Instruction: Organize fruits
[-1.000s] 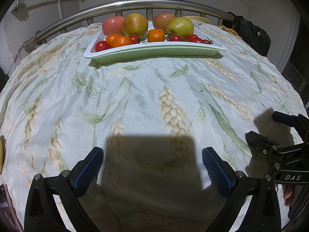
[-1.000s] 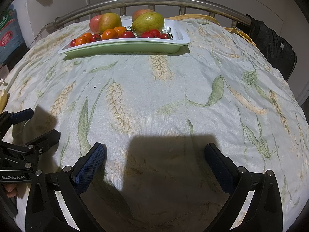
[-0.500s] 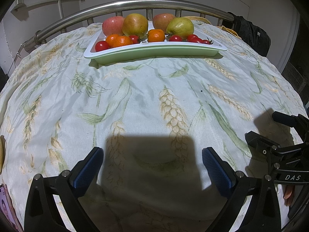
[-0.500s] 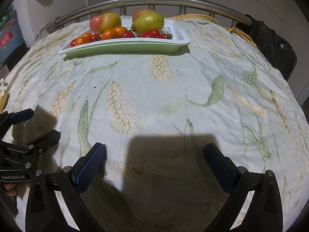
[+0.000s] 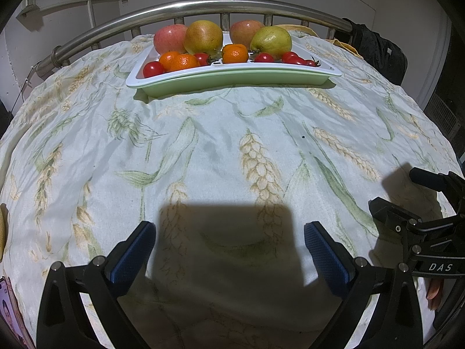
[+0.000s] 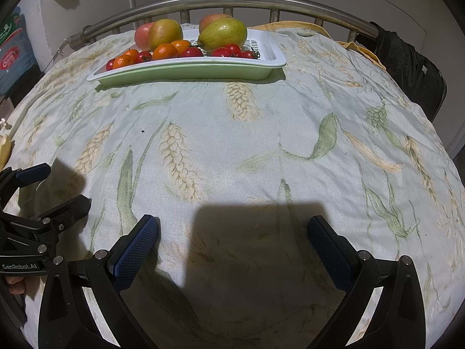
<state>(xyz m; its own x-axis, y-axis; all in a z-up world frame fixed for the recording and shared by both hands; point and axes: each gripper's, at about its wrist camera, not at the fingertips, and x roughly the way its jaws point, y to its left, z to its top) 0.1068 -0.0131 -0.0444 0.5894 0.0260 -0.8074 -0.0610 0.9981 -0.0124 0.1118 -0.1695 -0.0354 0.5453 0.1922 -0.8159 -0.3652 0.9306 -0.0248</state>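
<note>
A white and green tray (image 5: 232,80) stands at the far side of the table, also in the right wrist view (image 6: 186,72). It holds two apples (image 5: 170,38), two pears (image 5: 271,39), several oranges (image 5: 234,53) and several cherry tomatoes (image 5: 153,69). My left gripper (image 5: 229,241) is open and empty, low over the cloth near the front edge. My right gripper (image 6: 232,237) is open and empty, beside it to the right. Each shows in the other's view, the right gripper in the left wrist view (image 5: 407,195) and the left in the right wrist view (image 6: 55,189).
A wheat-patterned cloth (image 5: 221,151) covers the round table. A metal rail (image 5: 203,4) curves behind the tray. A dark bag (image 6: 407,67) sits at the far right. A yellow cloth (image 6: 360,49) lies near it.
</note>
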